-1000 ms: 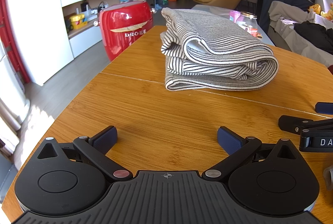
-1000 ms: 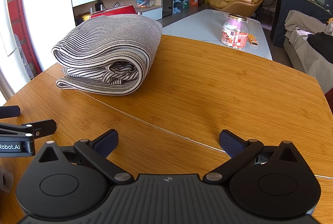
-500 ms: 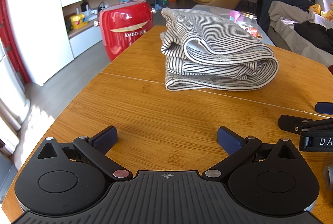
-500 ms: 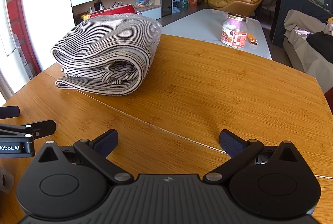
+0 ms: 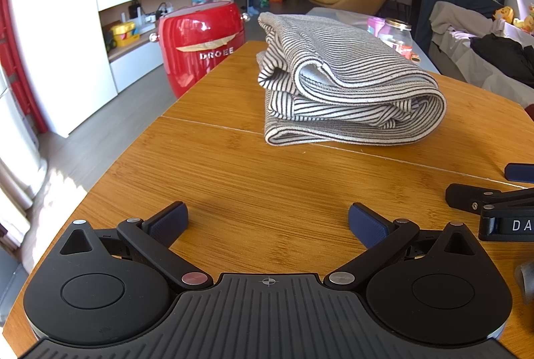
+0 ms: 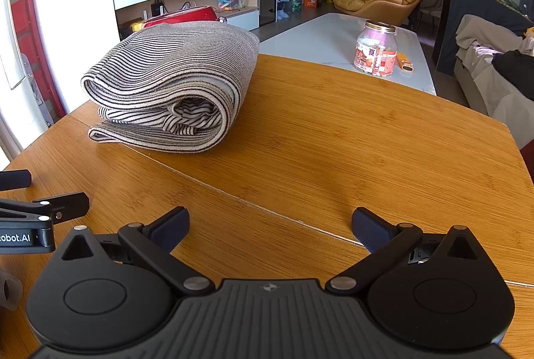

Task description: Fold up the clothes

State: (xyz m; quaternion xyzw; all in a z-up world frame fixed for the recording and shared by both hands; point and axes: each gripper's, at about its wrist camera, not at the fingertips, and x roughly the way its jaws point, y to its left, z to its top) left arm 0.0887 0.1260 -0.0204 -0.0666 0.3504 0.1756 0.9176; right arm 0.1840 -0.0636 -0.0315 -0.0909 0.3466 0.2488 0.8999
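A grey-and-black striped garment (image 5: 347, 85) lies folded in a thick bundle on the wooden table (image 5: 267, 178); it also shows in the right wrist view (image 6: 173, 85). My left gripper (image 5: 267, 220) is open and empty, low over the table, well short of the bundle. My right gripper (image 6: 270, 225) is open and empty too, near the table's front, with the bundle ahead to its left. Each gripper shows at the edge of the other's view: the right one (image 5: 494, 195) and the left one (image 6: 36, 209).
A red appliance (image 5: 203, 48) stands on the floor beyond the table's left edge. A low white table with a jar (image 6: 375, 48) is behind. A sofa with clothes (image 5: 484, 58) is at the right.
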